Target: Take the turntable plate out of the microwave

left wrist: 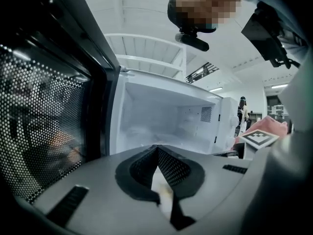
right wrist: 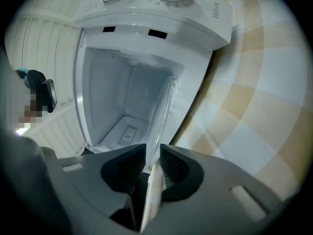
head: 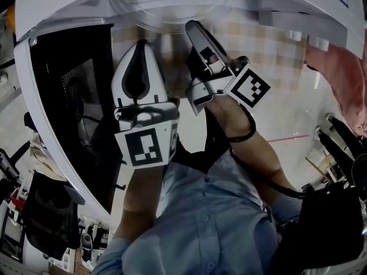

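Note:
The white microwave (right wrist: 146,28) stands with its door (head: 69,96) swung wide to the left. The clear glass turntable plate (right wrist: 165,106) runs edge-on from the cavity floor out between the jaws of my right gripper (right wrist: 152,153). The dark pads lie against its rim on both sides. In the head view my right gripper (head: 192,27) reaches into the mouth of the oven. My left gripper (head: 139,44) hovers beside it, just inside the door, shut with nothing in it. In its own view the left gripper (left wrist: 157,148) faces the bare white cavity (left wrist: 161,116).
The microwave sits on a beige and white checked cloth (right wrist: 254,106). The black mesh door (left wrist: 44,121) stands close on my left gripper's left. A pink cloth (head: 338,73) hangs at the right. Cables and dark gear lie around the person's body below.

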A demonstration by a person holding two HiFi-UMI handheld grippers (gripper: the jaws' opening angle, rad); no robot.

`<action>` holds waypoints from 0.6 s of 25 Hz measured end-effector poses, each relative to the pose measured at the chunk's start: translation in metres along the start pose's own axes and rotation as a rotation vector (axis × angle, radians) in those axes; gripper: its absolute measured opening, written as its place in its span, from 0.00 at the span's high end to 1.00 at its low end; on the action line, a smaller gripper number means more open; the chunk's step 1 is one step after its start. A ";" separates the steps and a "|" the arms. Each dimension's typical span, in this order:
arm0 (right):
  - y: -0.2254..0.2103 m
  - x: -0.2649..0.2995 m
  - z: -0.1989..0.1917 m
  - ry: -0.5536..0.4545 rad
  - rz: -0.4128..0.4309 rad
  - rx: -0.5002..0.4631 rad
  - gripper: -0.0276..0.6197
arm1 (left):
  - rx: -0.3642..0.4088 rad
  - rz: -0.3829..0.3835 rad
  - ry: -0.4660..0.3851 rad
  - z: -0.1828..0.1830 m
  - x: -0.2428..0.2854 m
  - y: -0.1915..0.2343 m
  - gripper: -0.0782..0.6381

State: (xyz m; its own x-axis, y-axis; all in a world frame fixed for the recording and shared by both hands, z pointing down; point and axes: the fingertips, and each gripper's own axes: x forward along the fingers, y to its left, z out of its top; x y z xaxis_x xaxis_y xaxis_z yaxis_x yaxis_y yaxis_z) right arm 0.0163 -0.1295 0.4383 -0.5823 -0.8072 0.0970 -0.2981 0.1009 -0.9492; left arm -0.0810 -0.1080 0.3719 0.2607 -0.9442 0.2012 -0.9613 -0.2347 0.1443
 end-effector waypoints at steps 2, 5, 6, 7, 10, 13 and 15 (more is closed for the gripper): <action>-0.002 0.000 0.007 -0.001 -0.004 -0.001 0.78 | -0.044 -0.002 0.027 -0.006 0.002 0.001 0.88; -0.008 -0.001 0.027 -0.006 -0.008 -0.001 0.74 | -0.144 -0.026 0.071 -0.016 0.015 -0.005 0.87; -0.009 -0.001 0.035 -0.009 -0.009 0.000 0.73 | -0.188 -0.036 0.089 -0.019 0.021 -0.008 0.83; -0.011 -0.001 0.041 -0.014 -0.009 0.003 0.73 | -0.239 -0.044 0.105 -0.023 0.026 -0.010 0.76; -0.011 -0.004 0.046 -0.024 -0.010 0.015 0.73 | -0.429 -0.058 0.139 -0.035 0.030 -0.008 0.72; -0.010 -0.006 0.043 -0.023 -0.004 0.026 0.73 | -0.625 -0.055 0.155 -0.045 0.030 -0.001 0.69; -0.011 -0.006 0.044 -0.020 -0.002 0.037 0.73 | -0.764 -0.042 0.157 -0.053 0.032 0.003 0.68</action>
State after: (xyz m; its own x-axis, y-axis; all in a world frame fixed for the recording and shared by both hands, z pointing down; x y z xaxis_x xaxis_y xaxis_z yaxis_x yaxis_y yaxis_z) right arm 0.0561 -0.1509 0.4349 -0.5659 -0.8191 0.0935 -0.2710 0.0776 -0.9595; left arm -0.0713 -0.1264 0.4304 0.3597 -0.8808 0.3077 -0.6376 0.0087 0.7703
